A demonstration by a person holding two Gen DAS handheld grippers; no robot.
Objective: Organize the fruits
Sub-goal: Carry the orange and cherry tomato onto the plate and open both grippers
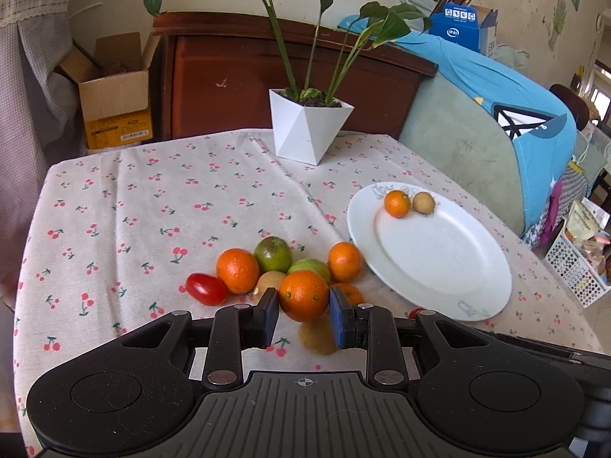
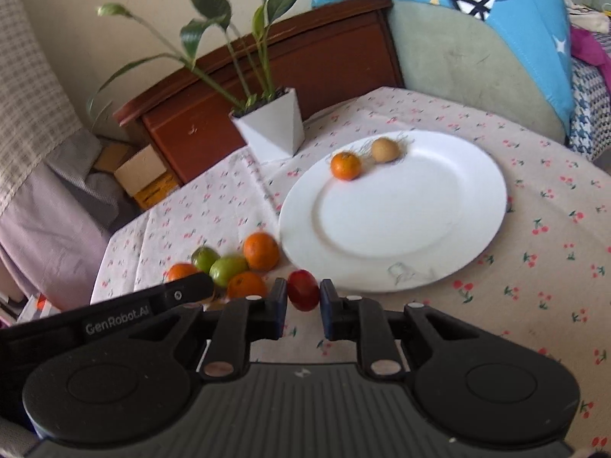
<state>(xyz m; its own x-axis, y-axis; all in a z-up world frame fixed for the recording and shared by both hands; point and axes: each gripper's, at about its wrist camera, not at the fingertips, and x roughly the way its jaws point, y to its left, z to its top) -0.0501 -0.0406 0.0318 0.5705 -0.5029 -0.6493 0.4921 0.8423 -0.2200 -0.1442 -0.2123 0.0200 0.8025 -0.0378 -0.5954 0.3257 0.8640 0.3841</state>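
Note:
My left gripper (image 1: 303, 311) is shut on an orange (image 1: 303, 295) and holds it just above the cloth, at the near side of a fruit pile. The pile holds more oranges (image 1: 237, 270), green fruits (image 1: 273, 253), a red tomato (image 1: 205, 288) and a brownish fruit (image 1: 269, 281). My right gripper (image 2: 303, 307) is shut on a small red tomato (image 2: 303, 290) near the front rim of the white plate (image 2: 439, 229). The plate holds a small orange (image 2: 345, 166) and a tan fruit (image 2: 385, 149). The left gripper's body (image 2: 114, 316) shows at the left in the right wrist view.
A white angular pot with a leafy plant (image 1: 308, 129) stands at the table's far side. The cherry-print cloth (image 1: 152, 206) covers the table. A dark wooden cabinet (image 1: 236, 76), a cardboard box (image 1: 114, 95) and a sofa with a blue cover (image 1: 496, 114) lie beyond.

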